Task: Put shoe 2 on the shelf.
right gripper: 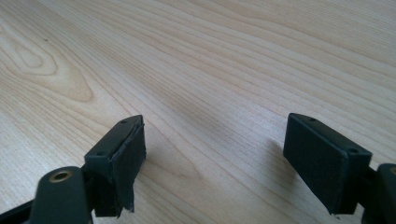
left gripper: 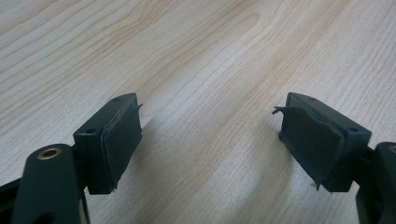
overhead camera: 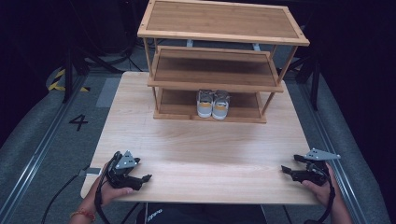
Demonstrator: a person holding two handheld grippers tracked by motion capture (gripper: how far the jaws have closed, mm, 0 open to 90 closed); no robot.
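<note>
A pair of grey and white shoes (overhead camera: 213, 103) with orange patches stands side by side on the bottom shelf of a three-tier wooden rack (overhead camera: 219, 74) at the far side of the table. My left gripper (overhead camera: 145, 178) rests at the table's near left corner, held by a hand, jaws open with nothing between them (left gripper: 210, 135). My right gripper (overhead camera: 285, 170) sits at the near right corner, also held by a hand, open and empty (right gripper: 215, 154). Both are far from the shoes, low over the bare wood.
The light wooden table (overhead camera: 201, 154) stretches between the grippers and the rack. The rack's top and middle shelves hold nothing. Grey floor with a painted 4 (overhead camera: 78, 122) and metal rails flanks the table; cables trail from both grippers.
</note>
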